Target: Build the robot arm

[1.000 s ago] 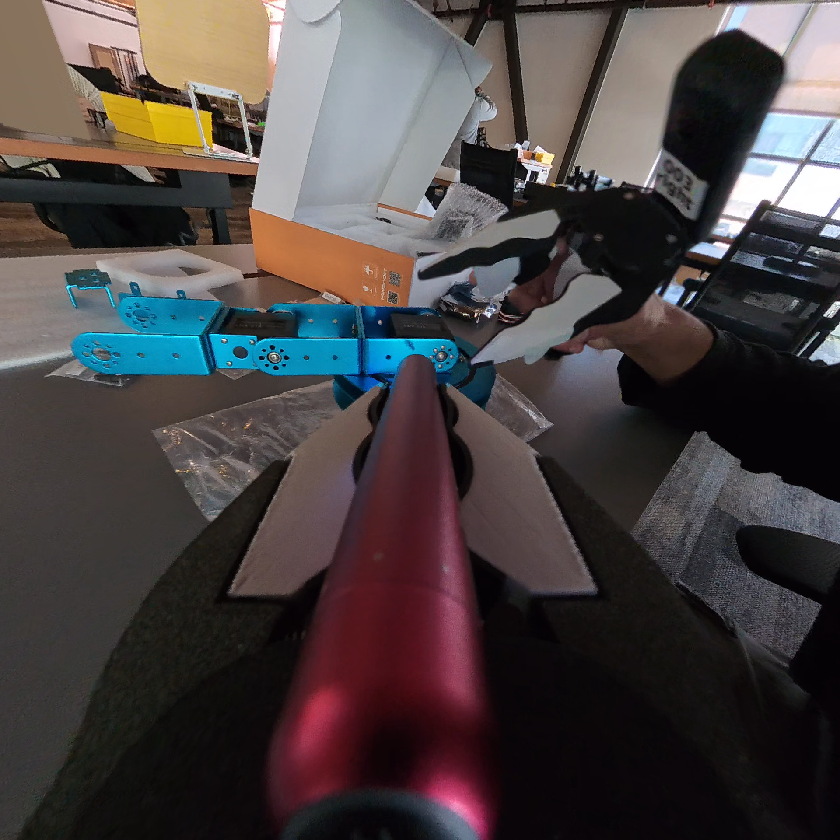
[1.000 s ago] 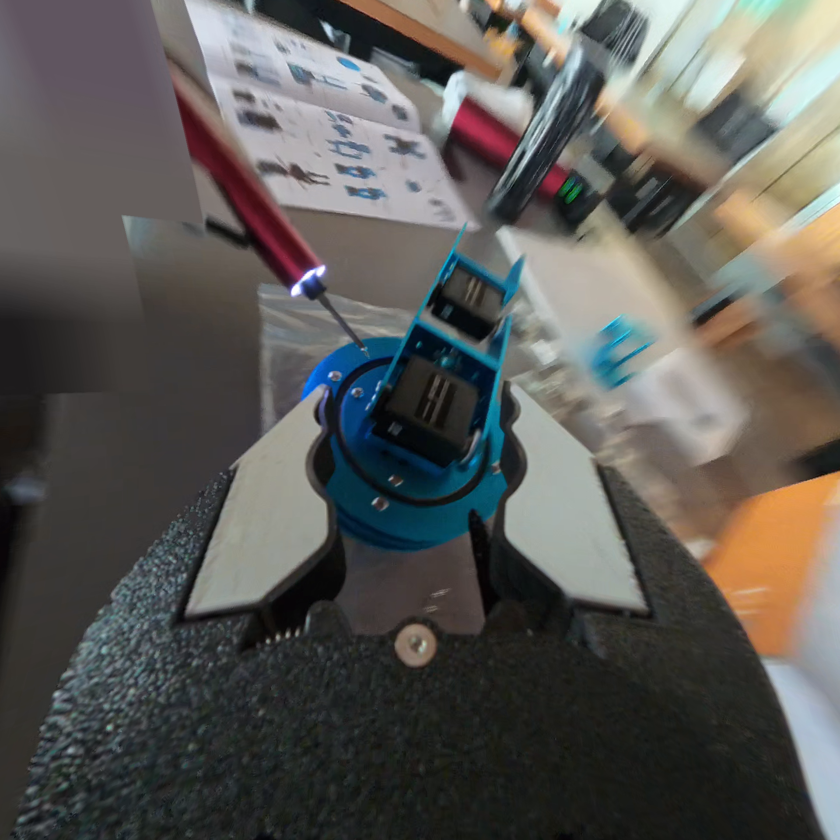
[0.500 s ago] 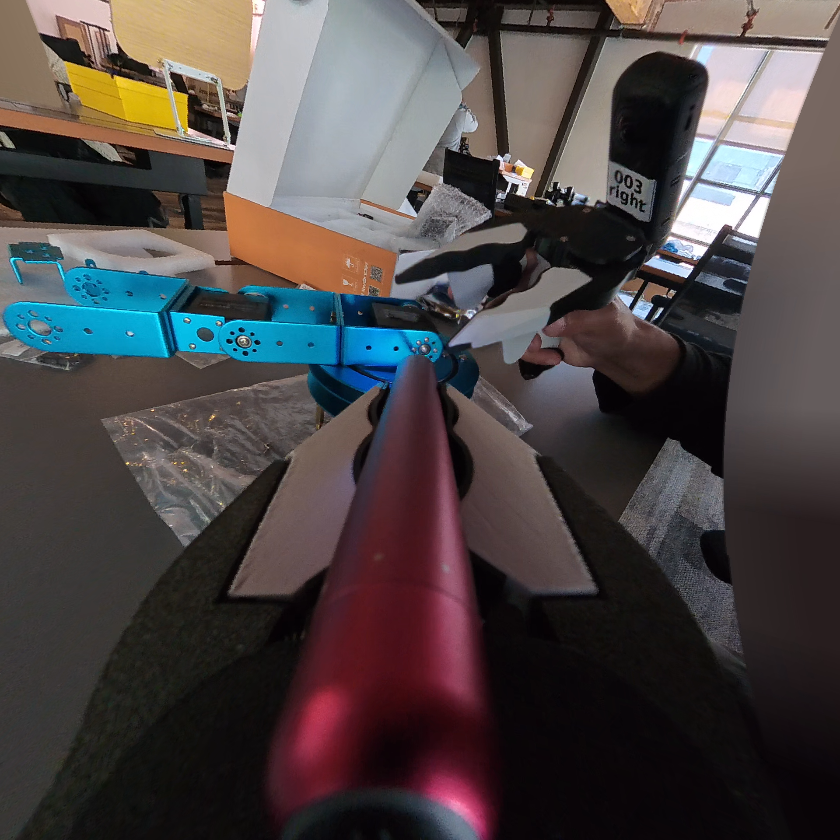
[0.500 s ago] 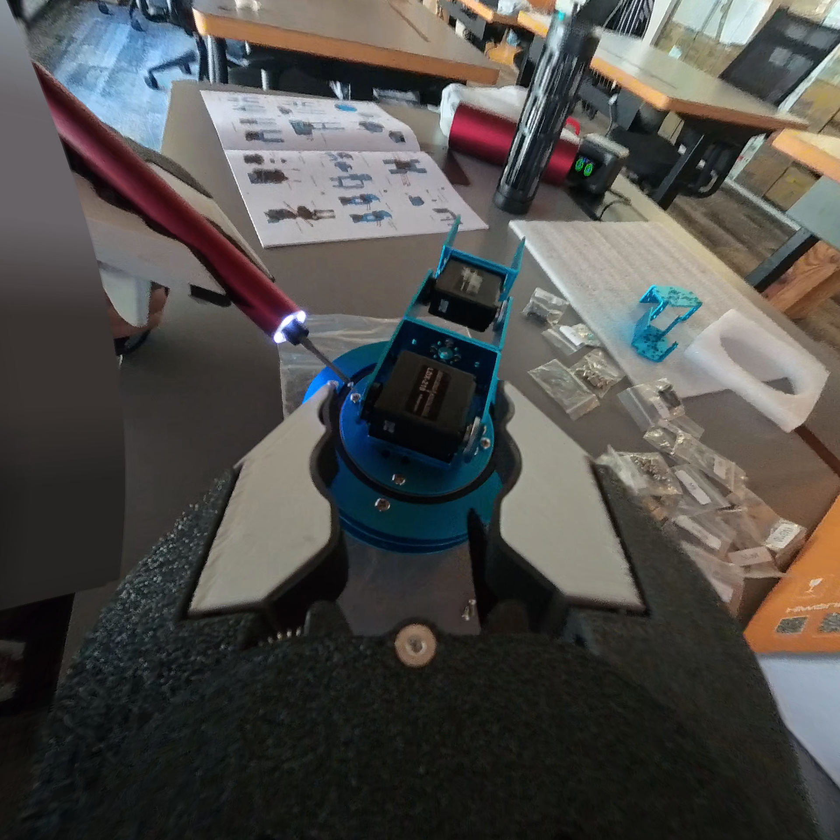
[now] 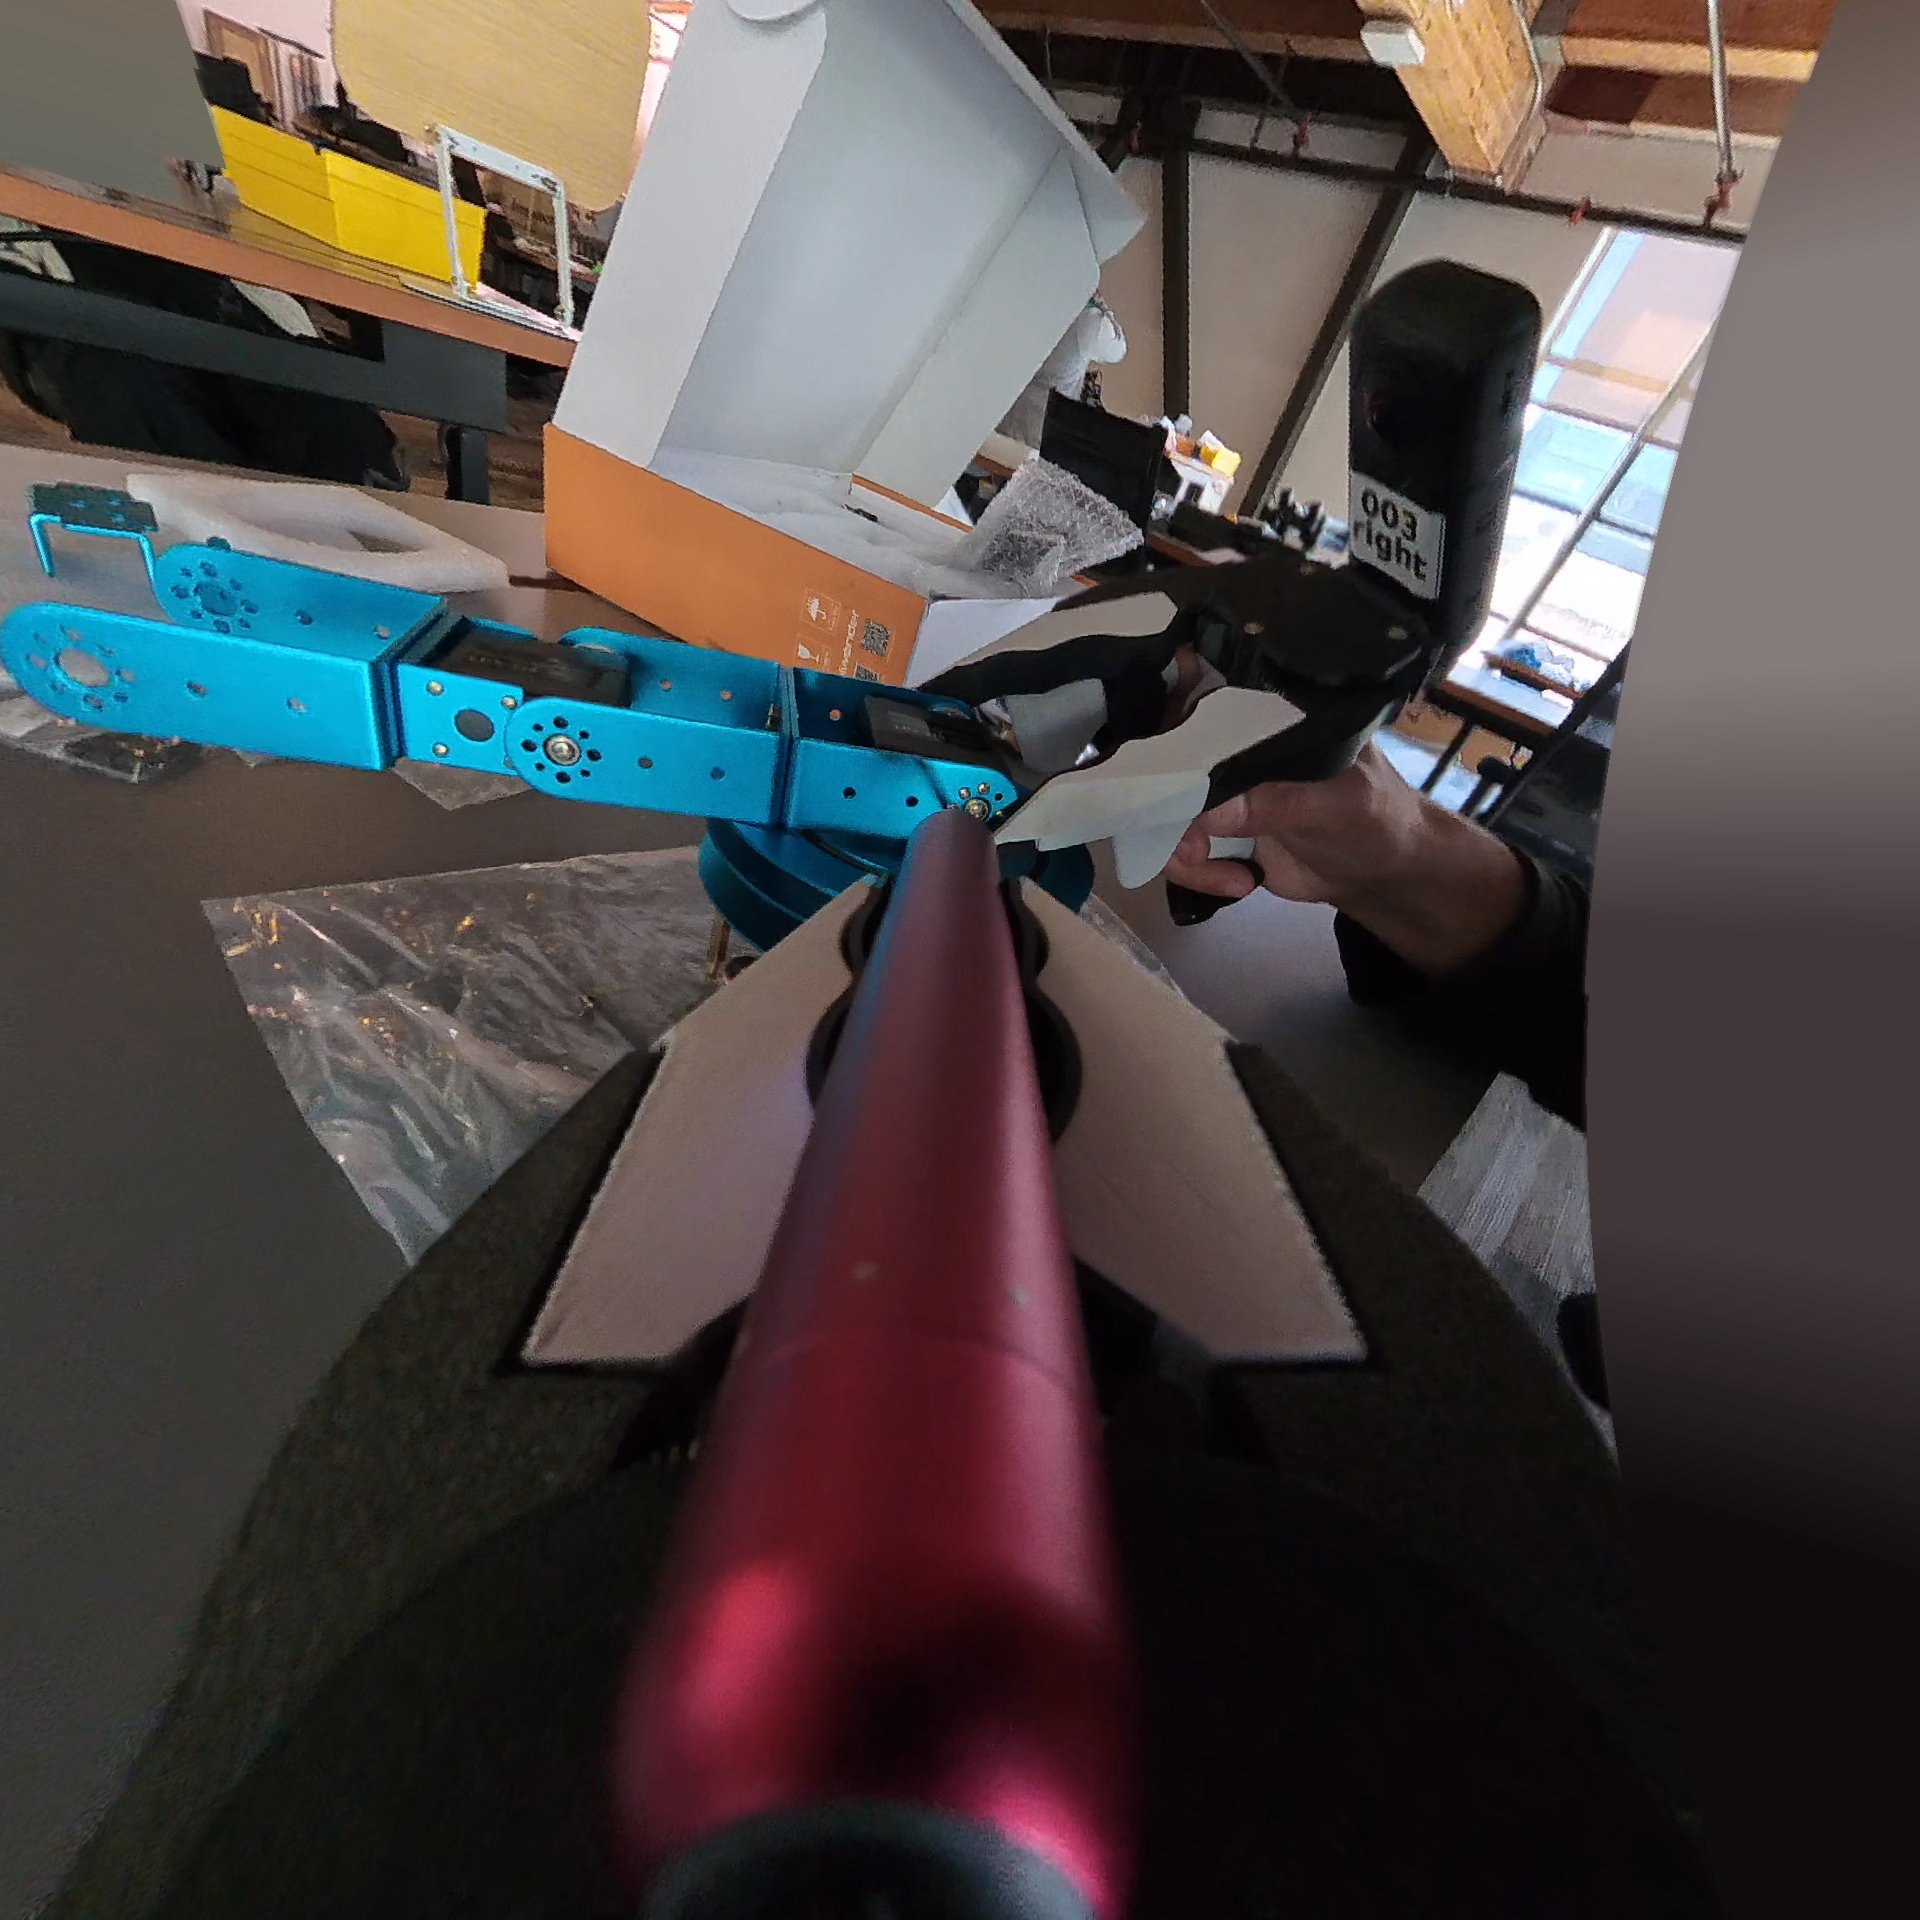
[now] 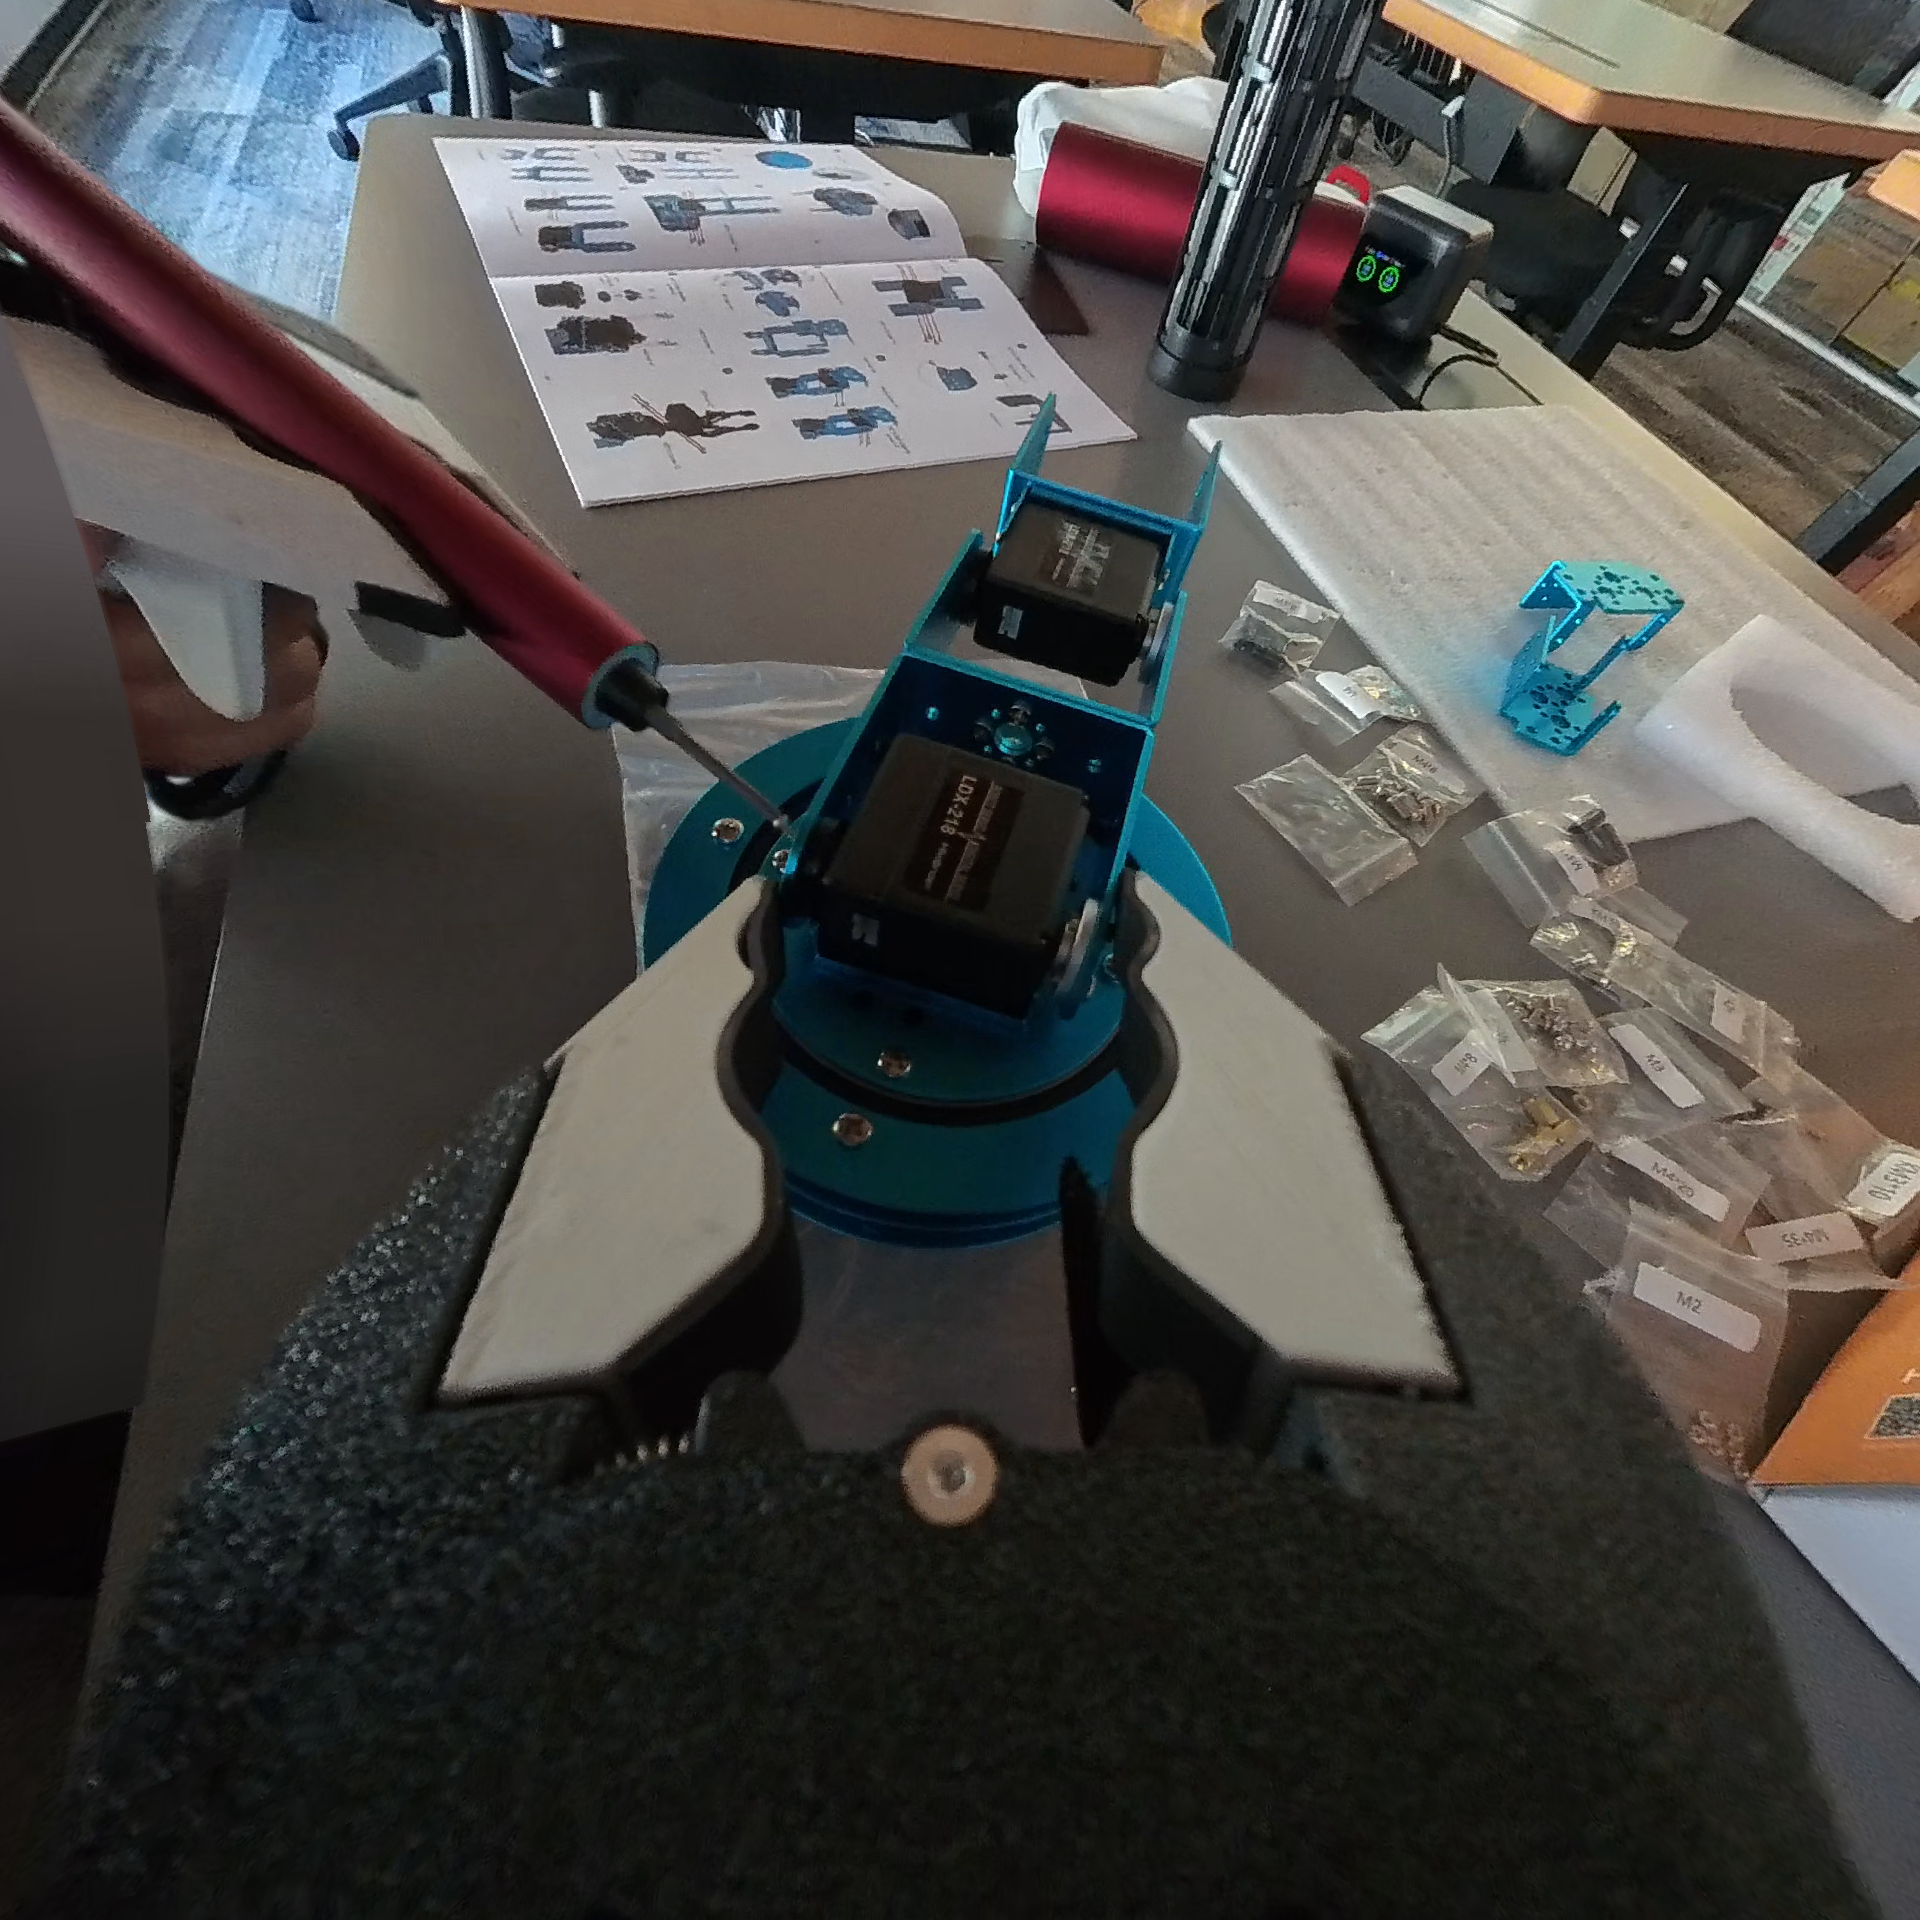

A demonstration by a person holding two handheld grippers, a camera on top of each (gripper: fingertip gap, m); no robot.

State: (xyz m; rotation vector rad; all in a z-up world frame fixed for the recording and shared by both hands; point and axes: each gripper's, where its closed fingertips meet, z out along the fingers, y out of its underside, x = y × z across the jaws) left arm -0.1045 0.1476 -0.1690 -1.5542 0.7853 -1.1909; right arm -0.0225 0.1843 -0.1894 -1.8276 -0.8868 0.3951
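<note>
Now left tongs (image 5: 940, 925) clamp the red screwdriver (image 5: 914, 1299) pointing forward-down at the blue arm (image 6: 966, 862), gripped by right tongs (image 6: 940, 977).

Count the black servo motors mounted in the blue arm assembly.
2 visible. One servo sits in the bracket on the round blue base, beside the screwdriver tip. The other servo sits in the next bracket, farther along. More may be hidden beyond.

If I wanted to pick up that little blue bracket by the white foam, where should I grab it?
Probably across the blue bracket's two flat side plates, coming down from above. It stands alone on the foam sheet, apart from the foam block, and its parallel faces suit flat tongs. Its open middle gives nothing to squeeze.
</note>
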